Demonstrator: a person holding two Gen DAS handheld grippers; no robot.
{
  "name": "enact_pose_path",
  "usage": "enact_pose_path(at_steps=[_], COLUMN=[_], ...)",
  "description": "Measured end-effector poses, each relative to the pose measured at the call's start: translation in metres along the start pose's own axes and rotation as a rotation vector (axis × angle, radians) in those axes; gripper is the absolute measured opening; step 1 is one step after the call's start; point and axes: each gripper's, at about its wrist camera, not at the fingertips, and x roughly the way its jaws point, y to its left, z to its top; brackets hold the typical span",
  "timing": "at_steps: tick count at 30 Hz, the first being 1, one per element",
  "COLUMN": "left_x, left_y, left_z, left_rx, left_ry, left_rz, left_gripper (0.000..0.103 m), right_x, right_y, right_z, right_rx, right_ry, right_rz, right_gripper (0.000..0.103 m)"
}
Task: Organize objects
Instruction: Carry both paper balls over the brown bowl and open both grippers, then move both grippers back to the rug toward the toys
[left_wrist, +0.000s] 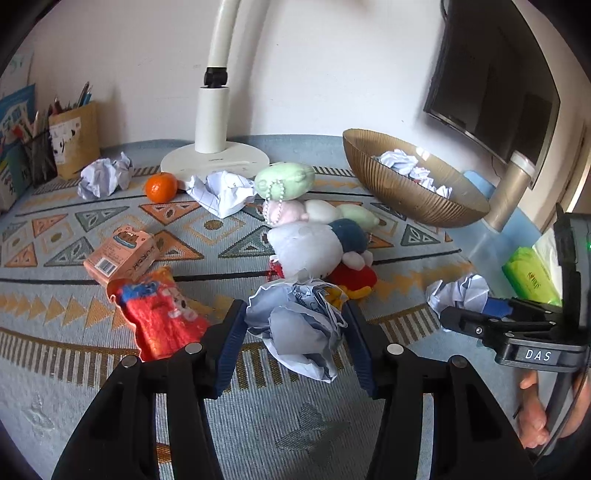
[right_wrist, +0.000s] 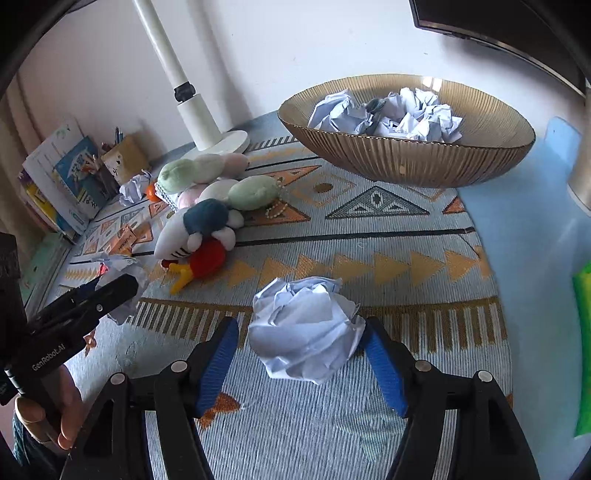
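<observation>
A crumpled paper ball (left_wrist: 299, 328) lies between the open fingers of my left gripper (left_wrist: 295, 328); the pads stand close beside it. Another crumpled paper ball (right_wrist: 306, 328) lies on the patterned cloth between the open fingers of my right gripper (right_wrist: 299, 343); the right pad touches it, the left pad is apart. A ribbed brown bowl (right_wrist: 406, 162) behind holds several paper balls (right_wrist: 388, 114). The bowl also shows in the left wrist view (left_wrist: 406, 192). The right gripper shows at the right in the left wrist view (left_wrist: 465, 314), beside its paper ball (left_wrist: 458, 295).
Plush toys (left_wrist: 317, 240) lie in the middle. Two more paper balls (left_wrist: 105, 177) (left_wrist: 221, 192), an orange (left_wrist: 160, 187), a pink box (left_wrist: 122, 256) and a red snack bag (left_wrist: 159, 314) lie on the left. A white lamp base (left_wrist: 214, 162) and pencil holders (left_wrist: 74, 140) stand behind. Green packet (left_wrist: 532, 277) at right.
</observation>
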Motion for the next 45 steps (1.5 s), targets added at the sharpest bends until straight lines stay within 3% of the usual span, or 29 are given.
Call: enact_pose_path(at_steps=[2,4,7,9,11,14,17,20,25,27,28,29,30,34,37,42,45], left_x=[0.0,-0.001,-0.003,-0.009,-0.023,-0.028,-0.012,0.016,0.063,0.077,0.084,0.087,0.088,0.075,0.046,-0.007,-0.051], left_y=[0.001,0.003,0.002,-0.005,-0.018,-0.042,-0.076,-0.11,-0.139,-0.147,-0.149,-0.15,-0.149,-0.131,-0.11,-0.07,-0.036], left_z=[0.0,0.001,0.002,0.005,0.017,0.052,0.093,0.125,0.157,0.16,0.16,0.16,0.159,0.152,0.142,0.123,0.106], left_rx=[-0.005,-0.017,-0.03,-0.017,-0.001,0.027,0.074,0.128,0.101,0.101,0.106,0.109,0.095,0.03,0.002,-0.057,-0.126], left_ry=[0.002,-0.002,0.025,0.034,-0.015,-0.06,-0.089,-0.106,-0.1,-0.098,-0.091,-0.084,-0.09,-0.092,-0.11,-0.167,-0.193], left_rz=[0.005,0.004,0.009,-0.002,-0.049,-0.109,-0.14,-0.147,-0.206,-0.205,-0.205,-0.188,-0.156,-0.209,-0.202,-0.135,-0.164], left_gripper=[0.05,0.05,0.05,0.05,0.05,0.05,0.05,0.05,0.051,0.057,0.078,0.091,0.1,0.1,0.1,0.101,0.102], right_x=[-0.002,-0.002,-0.008,-0.019,-0.038,-0.075,-0.095,-0.093,-0.069,-0.058,-0.053,-0.05,-0.048,-0.065,-0.076,-0.095,-0.103], right_y=[0.002,0.001,-0.005,-0.013,-0.023,-0.04,-0.065,-0.09,-0.112,-0.117,-0.12,-0.123,-0.125,-0.132,-0.13,-0.096,-0.061], right_z=[-0.002,-0.003,-0.003,-0.003,0.003,0.025,0.056,0.088,0.126,0.137,0.142,0.145,0.148,0.132,0.115,0.092,0.088], right_rx=[-0.007,-0.004,0.019,0.056,0.084,0.094,0.136,0.209,0.233,0.225,0.223,0.227,0.232,0.262,0.281,0.227,0.173], right_ry=[-0.016,-0.015,-0.041,-0.062,-0.106,-0.223,-0.314,-0.349,-0.367,-0.358,-0.347,-0.332,-0.326,-0.374,-0.378,-0.375,-0.369], right_rz=[-0.026,-0.018,-0.019,0.031,0.063,0.032,-0.035,-0.081,-0.099,-0.13,-0.136,-0.146,-0.153,-0.173,-0.137,-0.068,-0.003], right_gripper=[0.053,0.049,0.048,0.048,0.048,0.048,0.048,0.048,0.048,0.05,0.06,0.073,0.075,0.075,0.077,0.079,0.079])
